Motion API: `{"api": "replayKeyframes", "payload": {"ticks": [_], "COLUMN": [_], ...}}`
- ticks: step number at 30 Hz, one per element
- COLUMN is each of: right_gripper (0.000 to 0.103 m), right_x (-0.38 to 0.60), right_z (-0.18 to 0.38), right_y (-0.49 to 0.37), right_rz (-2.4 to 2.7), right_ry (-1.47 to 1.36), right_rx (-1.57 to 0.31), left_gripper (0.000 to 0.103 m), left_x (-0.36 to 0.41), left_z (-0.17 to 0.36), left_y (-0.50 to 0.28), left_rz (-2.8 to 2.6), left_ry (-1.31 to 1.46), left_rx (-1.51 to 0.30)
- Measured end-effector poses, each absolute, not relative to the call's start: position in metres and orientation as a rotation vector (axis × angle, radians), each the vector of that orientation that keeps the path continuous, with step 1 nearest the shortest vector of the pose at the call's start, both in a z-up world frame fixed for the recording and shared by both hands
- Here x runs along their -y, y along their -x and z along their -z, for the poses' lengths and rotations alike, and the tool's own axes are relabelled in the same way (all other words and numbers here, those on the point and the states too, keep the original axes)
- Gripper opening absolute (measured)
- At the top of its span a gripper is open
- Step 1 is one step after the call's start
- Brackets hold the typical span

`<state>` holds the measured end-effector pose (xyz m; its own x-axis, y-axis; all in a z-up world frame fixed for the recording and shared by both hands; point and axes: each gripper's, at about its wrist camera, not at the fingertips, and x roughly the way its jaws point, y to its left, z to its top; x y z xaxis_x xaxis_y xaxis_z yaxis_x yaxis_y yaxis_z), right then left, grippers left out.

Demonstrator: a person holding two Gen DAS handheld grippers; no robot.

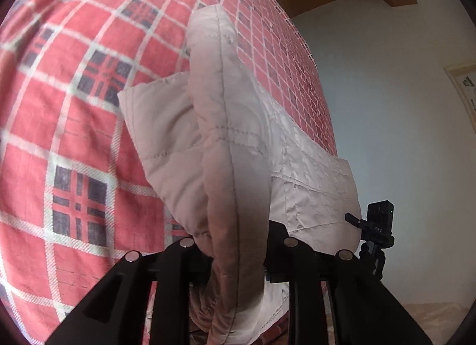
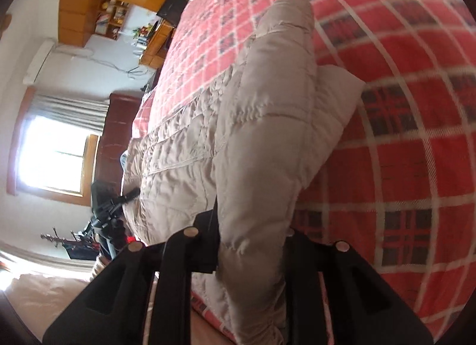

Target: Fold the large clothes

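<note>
Two grippers grip one pale quilted jacket (image 1: 238, 142) above a bed covered in a red plaid bedspread (image 1: 74, 124). Seen from the left wrist, the bedspread fills the left side; the jacket rises from the middle, a thick padded fold of it pinched in the left gripper (image 1: 238, 258), whose black fingers (image 1: 178, 273) press in on either side of the fabric. Past the fold, a flatter quilted panel of the jacket spreads rightward over the bedspread. Just beyond its right edge stands a small black camera on a tripod (image 1: 377, 226), with a plain white wall (image 1: 401, 107) behind it and a strip of wood panelling at the top.

Seen from the right wrist, a bright window (image 2: 56, 154) with grey curtains sits at far left, below a wall air conditioner (image 2: 38, 59) and wooden shelves (image 2: 113, 17). The black tripod (image 2: 110, 205) stands near the bed's edge. The jacket (image 2: 238, 124) lies across the middle, its quilted body on the bed and a puffy fold running down into the right gripper (image 2: 253, 252), whose fingers (image 2: 190, 255) are clamped on it. Red plaid bedspread (image 2: 401, 136) fills the right.
</note>
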<state>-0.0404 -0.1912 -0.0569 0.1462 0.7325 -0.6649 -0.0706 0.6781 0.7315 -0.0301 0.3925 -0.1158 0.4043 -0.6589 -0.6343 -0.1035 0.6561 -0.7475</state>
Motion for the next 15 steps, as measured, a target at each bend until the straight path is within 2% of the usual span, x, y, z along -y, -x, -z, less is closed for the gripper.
{"api": "replayKeyframes", "payload": {"ticks": [5,9,11,12,13,15], "right_gripper": [0.023,0.029,0.035,0.043,0.046,0.049], "right_x": [0.183,0.186,0.188,0.189,0.193,0.197], "right_z": [0.076,0.092,0.091,0.087,0.085,0.073], "right_y": [0.037,0.043,0.045,0.04,0.039,0.042], "right_rz": [-0.598,-0.574,-0.561,-0.549,-0.539,-0.502], "right_ry": [-0.597,-0.607,-0.606,-0.599,-0.588,-0.535], "right_rx": [-1.323,-1.341,-1.343,-1.345,-1.344,-1.328], "left_gripper": [0.039,0.041,0.044,0.045,0.045,0.045], "left_x": [-0.39,-0.393,-0.395,-0.397,-0.404,-0.415], "left_z": [0.131,0.133,0.129,0.125,0.12,0.105], "left_y": [0.035,0.04,0.048,0.05,0.048,0.05], "left_rz": [0.397,0.394,0.377,0.361,0.339,0.299], "left_ry": [0.748,0.783,0.808,0.815,0.81,0.78], "left_rx": [-1.113,-1.104,-1.127,-1.14,-1.147,-1.145]}}
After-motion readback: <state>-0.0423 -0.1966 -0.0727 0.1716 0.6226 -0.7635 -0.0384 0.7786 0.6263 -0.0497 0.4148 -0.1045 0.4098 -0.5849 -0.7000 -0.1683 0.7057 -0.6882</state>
